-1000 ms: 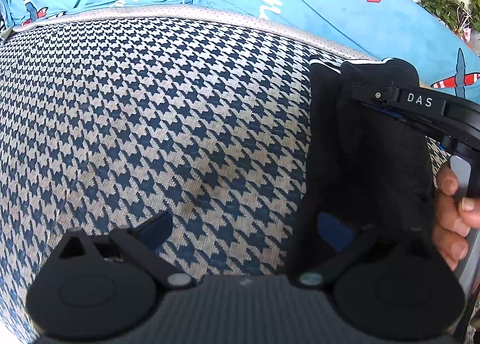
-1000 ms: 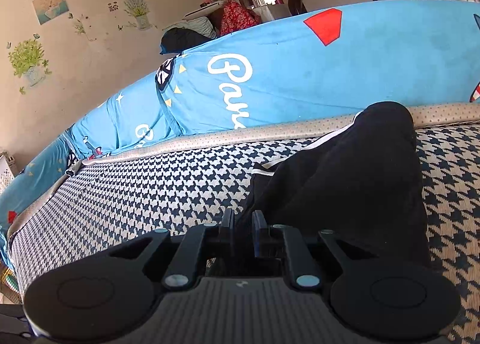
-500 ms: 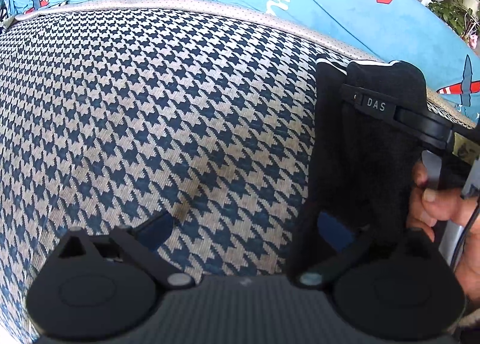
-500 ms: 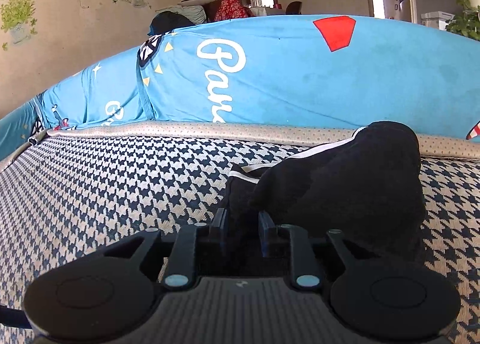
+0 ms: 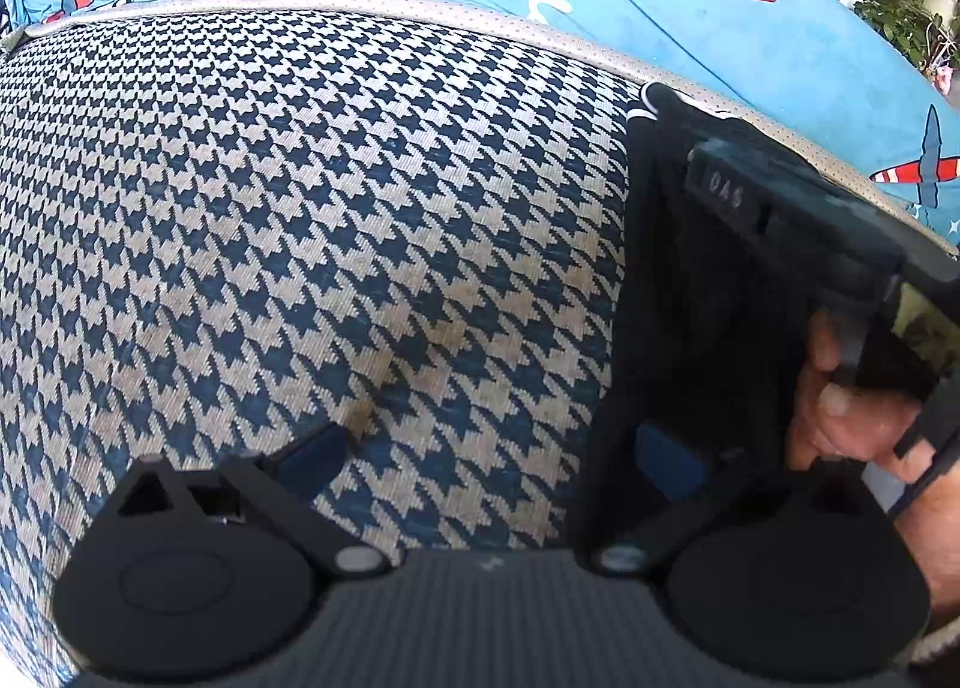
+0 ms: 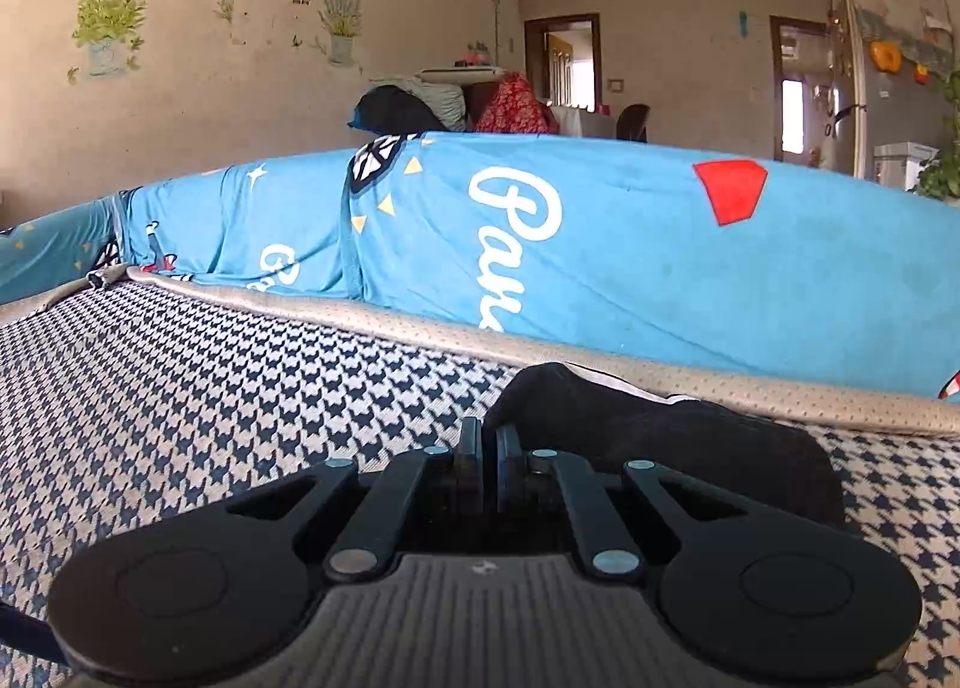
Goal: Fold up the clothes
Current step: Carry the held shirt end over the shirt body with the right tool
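Soft, limp black knit garment (image 6: 690,448) lies bunched lower right on the houndstooth cushion (image 5: 300,208) — light, floppy. Right gripper (image 6: 487,448) pinches its edge; left gripper (image 5: 492,457) spread wide — best held by edges.

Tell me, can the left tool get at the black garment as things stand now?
Probably yes. The left tool is open, and one finger already lies against the black garment on the cushion. Only the right tool and the hand crowd the far side.
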`<state>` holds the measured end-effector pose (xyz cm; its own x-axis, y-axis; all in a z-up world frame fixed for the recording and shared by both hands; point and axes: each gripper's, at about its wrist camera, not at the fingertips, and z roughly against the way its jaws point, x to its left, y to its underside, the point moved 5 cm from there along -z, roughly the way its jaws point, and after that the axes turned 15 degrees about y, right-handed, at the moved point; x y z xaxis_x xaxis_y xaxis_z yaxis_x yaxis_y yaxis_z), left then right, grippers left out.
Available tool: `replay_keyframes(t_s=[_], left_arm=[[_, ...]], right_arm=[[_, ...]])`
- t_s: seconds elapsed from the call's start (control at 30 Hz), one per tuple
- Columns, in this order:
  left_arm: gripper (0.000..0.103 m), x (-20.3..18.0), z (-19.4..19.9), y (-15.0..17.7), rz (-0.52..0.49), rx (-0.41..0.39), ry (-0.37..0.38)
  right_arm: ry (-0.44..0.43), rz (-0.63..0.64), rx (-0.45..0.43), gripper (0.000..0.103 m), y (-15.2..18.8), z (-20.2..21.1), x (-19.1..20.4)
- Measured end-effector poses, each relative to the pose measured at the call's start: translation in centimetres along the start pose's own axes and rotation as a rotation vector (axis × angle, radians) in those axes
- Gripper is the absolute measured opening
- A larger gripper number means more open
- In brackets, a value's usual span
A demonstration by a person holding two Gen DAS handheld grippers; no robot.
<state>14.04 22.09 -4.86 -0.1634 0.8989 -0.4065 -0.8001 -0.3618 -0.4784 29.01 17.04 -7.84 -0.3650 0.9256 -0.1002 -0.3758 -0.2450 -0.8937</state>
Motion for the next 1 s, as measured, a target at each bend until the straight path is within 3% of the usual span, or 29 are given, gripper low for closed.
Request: replay_keyframes(t_s=[0.1, 0.23, 0.53, 0.73, 1.0], left_arm=[[0.103, 0.0, 0.1, -0.1, 0.006, -0.002, 0.001], [0.103, -0.1, 0.4, -0.5, 0.028, -0.007, 0.014], [0.103, -0.6, 1.0, -0.8, 0.002, -0.016, -0.015], [0.103, -0.1, 0.9, -0.6, 0.007, -0.008, -0.032], [0.103, 0.7, 1.1, -0.7, 0.074, -0.025, -0.024]], right_arm=[[-0.021, 0.0, 0.084, 0.007, 1.3, -1.2, 0.1], [-0.067, -0.083, 0.059, 0.021, -0.1, -0.2, -1.1], [-0.07, -0.14, 0.132, 0.022, -0.9, 2.8, -4.7], [-0.078, -0.169, 0.186, 0.033, -0.1, 5.5, -7.3], [-0.122, -0.064, 0.212, 0.042, 1.9, 6.8, -6.6]])
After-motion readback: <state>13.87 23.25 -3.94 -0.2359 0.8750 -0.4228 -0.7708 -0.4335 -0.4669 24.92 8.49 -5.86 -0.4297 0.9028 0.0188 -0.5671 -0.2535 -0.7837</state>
